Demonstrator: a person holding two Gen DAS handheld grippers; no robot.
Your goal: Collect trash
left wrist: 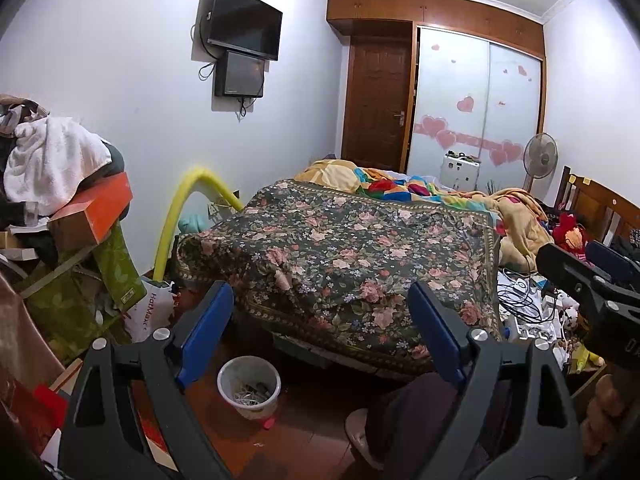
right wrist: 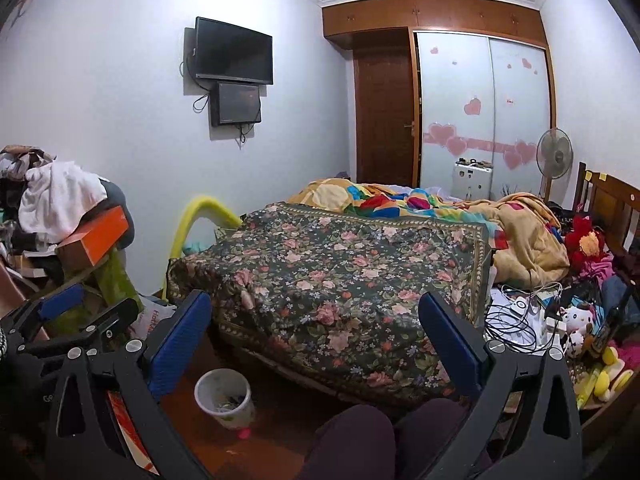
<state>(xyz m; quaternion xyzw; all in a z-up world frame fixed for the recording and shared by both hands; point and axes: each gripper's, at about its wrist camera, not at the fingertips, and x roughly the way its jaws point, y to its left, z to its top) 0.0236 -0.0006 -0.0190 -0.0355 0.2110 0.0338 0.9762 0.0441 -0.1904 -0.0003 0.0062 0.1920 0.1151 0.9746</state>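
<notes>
Right now I hold both grippers wide open and empty: left gripper point(left wrist: 320, 328), right gripper point(right wrist: 316, 336). Each points over the floral bedspread point(left wrist: 340, 248). Below them, the white wastebasket point(left wrist: 249, 386) stands on the wooden floor point(left wrist: 304, 432) beside the bed, scraps inside it.

A white plastic bag point(left wrist: 150, 312) on the floor beside the bed carries red lettering reading "HotMax".
</notes>
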